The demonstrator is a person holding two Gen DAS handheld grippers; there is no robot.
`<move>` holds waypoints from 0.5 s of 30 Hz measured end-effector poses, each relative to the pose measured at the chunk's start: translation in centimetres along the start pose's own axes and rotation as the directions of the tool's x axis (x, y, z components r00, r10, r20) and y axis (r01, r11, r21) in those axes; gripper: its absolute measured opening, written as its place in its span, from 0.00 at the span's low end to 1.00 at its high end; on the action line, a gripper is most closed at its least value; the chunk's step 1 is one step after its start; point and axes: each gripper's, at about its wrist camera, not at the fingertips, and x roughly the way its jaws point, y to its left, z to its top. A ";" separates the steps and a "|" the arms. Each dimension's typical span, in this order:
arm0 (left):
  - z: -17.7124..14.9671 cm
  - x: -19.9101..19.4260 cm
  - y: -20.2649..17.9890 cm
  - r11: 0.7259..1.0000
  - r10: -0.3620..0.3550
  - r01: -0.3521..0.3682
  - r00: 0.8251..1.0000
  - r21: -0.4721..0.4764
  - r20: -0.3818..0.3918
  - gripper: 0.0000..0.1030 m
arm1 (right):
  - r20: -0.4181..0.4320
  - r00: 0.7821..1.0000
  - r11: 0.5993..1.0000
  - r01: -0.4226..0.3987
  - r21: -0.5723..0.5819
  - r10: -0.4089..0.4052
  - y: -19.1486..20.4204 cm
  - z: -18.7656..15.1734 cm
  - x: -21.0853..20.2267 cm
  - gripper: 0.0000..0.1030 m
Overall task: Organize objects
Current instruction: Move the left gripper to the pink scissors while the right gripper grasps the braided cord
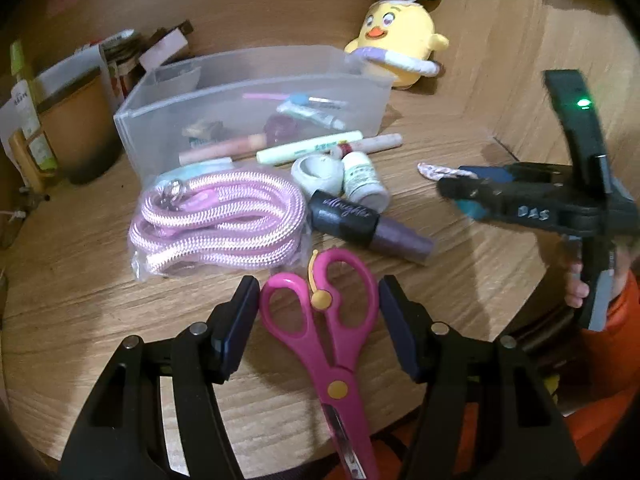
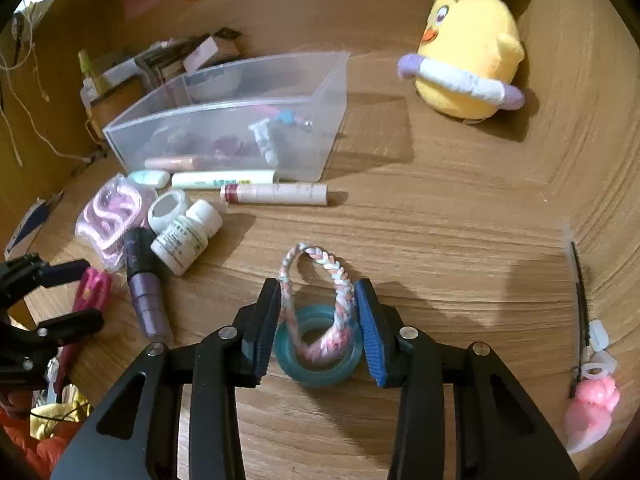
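Observation:
Pink scissors [image 1: 320, 316] lie on the wooden desk with their handles between the open jaws of my left gripper [image 1: 318, 300]. My right gripper [image 2: 316, 304] is shut on a teal tape roll [image 2: 320, 356] with a braided pastel bracelet [image 2: 320, 272] looped through it; it also shows at the right of the left wrist view [image 1: 460, 192]. A clear plastic bin [image 1: 240, 112] holds pens, tubes and small items. In front of it lie a bagged pink rope [image 1: 216, 224], a purple marker [image 1: 372, 228], a white bottle [image 1: 366, 180], a white tape roll [image 1: 318, 172] and two tubes [image 1: 312, 148].
A yellow chick plush [image 1: 400, 44] stands behind the bin near the wooden side wall. Boxes and bottles [image 1: 80, 92] crowd the back left. In the right wrist view a pink figure and a black hair clip [image 2: 588, 360] lie at the far right.

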 end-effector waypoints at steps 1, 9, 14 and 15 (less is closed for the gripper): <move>0.0 -0.2 -0.1 1.000 -0.004 0.004 1.000 0.000 0.006 0.59 | 0.001 1.000 1.000 0.007 -0.003 -0.007 0.1 0.1 0.1 0.41; 1.1 -2.2 0.2 1.000 -0.016 0.018 0.997 -0.022 0.076 0.59 | -0.005 1.000 0.999 0.019 -0.027 -0.019 0.2 1.3 1.2 0.30; 2.3 -3.2 1.2 0.999 -0.003 0.009 0.993 -0.050 0.122 0.59 | 0.007 1.000 1.000 0.002 -0.009 -0.002 -0.2 1.6 1.0 0.11; 2.6 -3.4 1.5 0.998 -0.007 0.014 0.991 -0.058 0.132 0.59 | 0.017 1.000 1.000 0.008 -0.005 -0.008 -0.3 1.7 0.8 0.10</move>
